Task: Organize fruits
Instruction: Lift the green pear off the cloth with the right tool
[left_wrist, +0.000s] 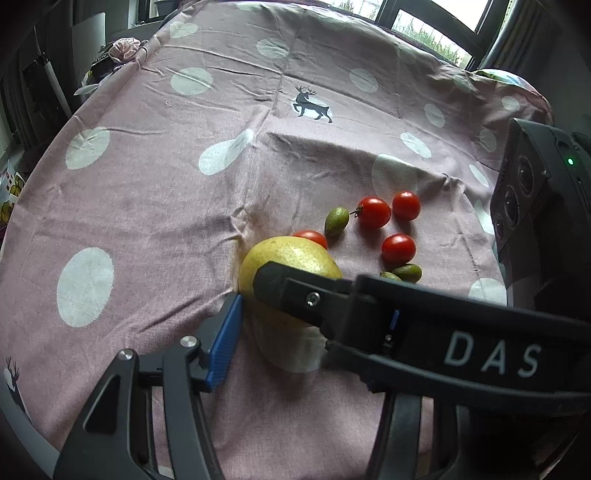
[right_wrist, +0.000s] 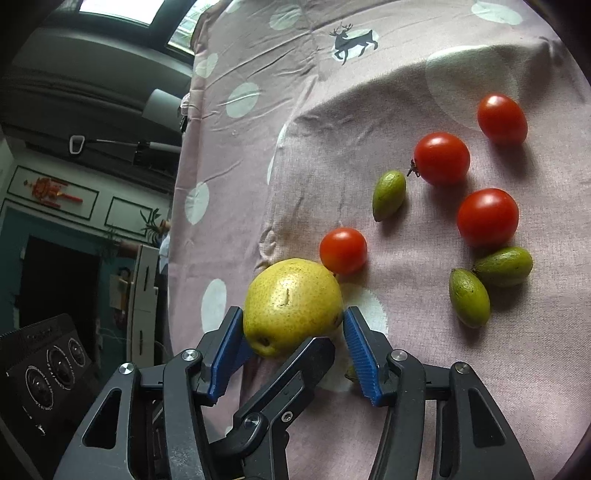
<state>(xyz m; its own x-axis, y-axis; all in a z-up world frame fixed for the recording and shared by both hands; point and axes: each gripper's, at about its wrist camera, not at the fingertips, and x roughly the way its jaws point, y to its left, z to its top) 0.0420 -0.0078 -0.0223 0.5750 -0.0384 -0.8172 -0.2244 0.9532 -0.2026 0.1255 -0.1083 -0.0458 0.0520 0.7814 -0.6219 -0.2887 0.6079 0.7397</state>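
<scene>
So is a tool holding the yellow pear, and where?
Can't tell for sure. The right tool has its blue pads on both sides of the pear, at its near end, but a firm squeeze isn't clear.

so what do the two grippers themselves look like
Both are matte black plastic linkages with silver round pivot bolts. The right gripper has bright blue ribbed finger pads; the left gripper shows one matching blue pad. One black finger crossing the left wrist view carries white letters "DAS". A black camera block with round lenses and a green light shows at that view's edge.
</scene>
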